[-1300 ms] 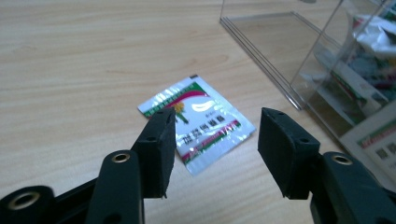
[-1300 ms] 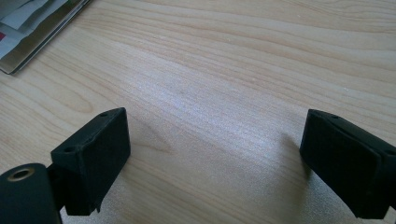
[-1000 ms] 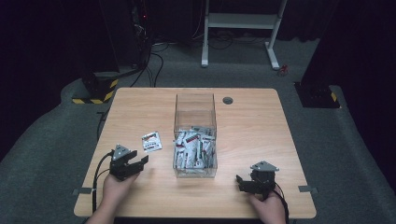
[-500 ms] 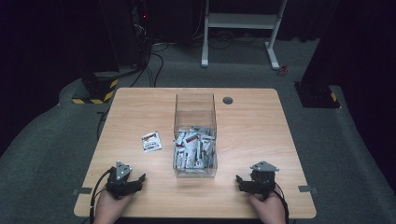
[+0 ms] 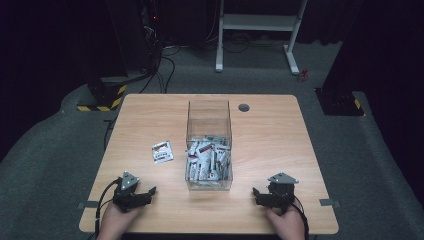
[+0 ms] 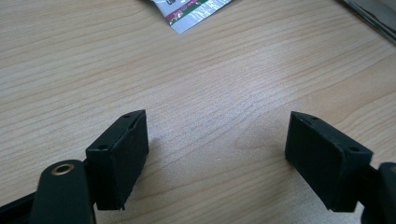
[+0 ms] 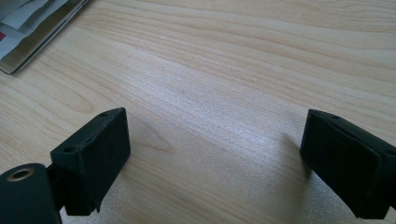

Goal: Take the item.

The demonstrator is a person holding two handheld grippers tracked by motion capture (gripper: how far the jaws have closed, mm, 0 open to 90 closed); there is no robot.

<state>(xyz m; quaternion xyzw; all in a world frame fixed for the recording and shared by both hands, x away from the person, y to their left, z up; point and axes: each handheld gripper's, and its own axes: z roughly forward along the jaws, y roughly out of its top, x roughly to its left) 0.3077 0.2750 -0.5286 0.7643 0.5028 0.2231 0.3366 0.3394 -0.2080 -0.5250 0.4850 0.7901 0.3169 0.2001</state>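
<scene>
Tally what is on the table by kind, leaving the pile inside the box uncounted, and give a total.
Clear box, holding a pile of packets: 1
Loose packet on the table: 1
Grippers, left gripper and right gripper: 2
Total: 4

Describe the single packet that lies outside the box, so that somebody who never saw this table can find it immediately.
Start from the clear plastic box standing in the middle of the wooden table. Look just to its left, on the bare wood: there lies one small white packet with red and dark print. Unlike the similar packets piled inside the box, it lies flat and alone on the tabletop.
</scene>
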